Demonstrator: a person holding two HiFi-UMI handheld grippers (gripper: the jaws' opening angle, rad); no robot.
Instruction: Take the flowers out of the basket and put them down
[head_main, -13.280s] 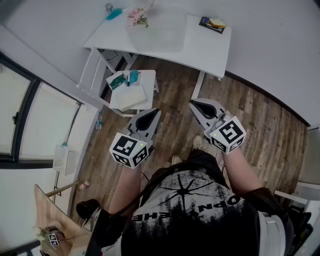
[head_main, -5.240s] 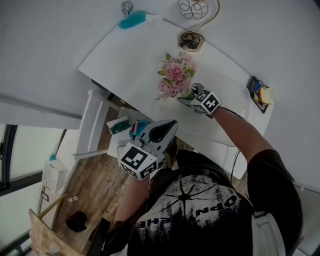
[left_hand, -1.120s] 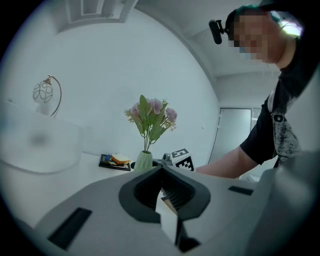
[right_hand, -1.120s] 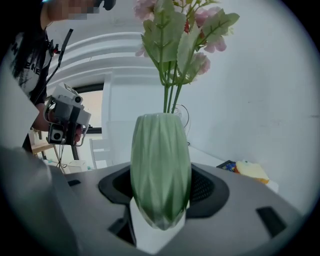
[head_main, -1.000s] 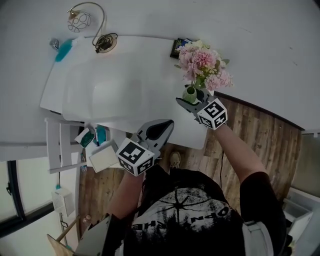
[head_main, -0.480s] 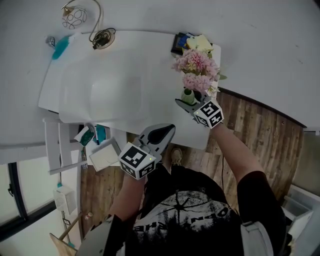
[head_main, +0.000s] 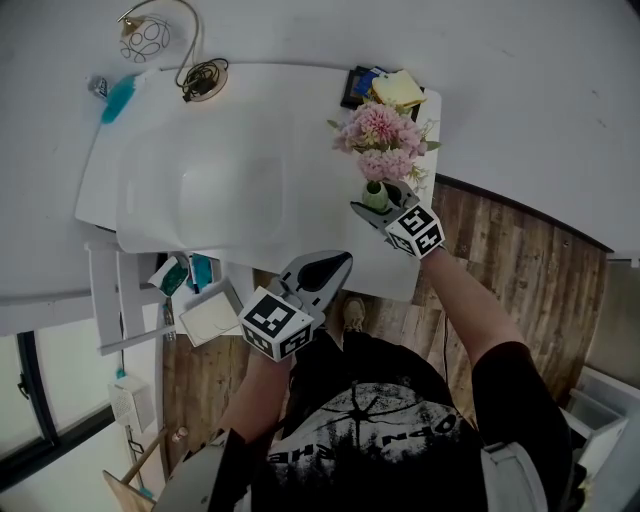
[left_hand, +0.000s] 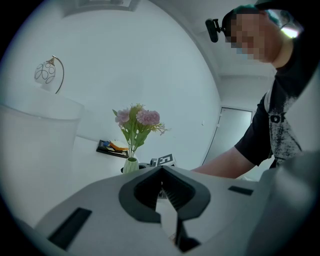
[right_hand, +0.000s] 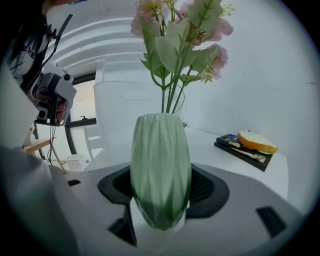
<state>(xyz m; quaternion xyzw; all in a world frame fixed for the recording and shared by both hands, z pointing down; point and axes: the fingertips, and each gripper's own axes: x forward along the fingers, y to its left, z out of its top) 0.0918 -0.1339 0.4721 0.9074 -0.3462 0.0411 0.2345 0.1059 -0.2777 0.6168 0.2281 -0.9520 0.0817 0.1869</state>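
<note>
Pink flowers (head_main: 380, 135) stand upright in a ribbed green vase (head_main: 375, 193). My right gripper (head_main: 379, 201) is shut on the vase and holds it over the right end of the white table (head_main: 330, 250). In the right gripper view the vase (right_hand: 161, 165) fills the space between the jaws, with the flowers (right_hand: 180, 35) above. I cannot tell whether its base touches the table. The translucent white basket (head_main: 150, 200) stands left of it and holds nothing that I can see. My left gripper (head_main: 336, 260) is shut on nothing at the table's near edge.
A dark tray with a yellow sponge (head_main: 385, 88) lies at the table's far right corner, just behind the flowers. A wire lamp (head_main: 150, 35) and a teal brush (head_main: 118, 98) are at the far left. A white stool with items (head_main: 205, 310) stands below the table's left side.
My right gripper has come down with the vase, so the flowers now sit lower and slightly left over the table's right end. The left gripper has barely shifted.
</note>
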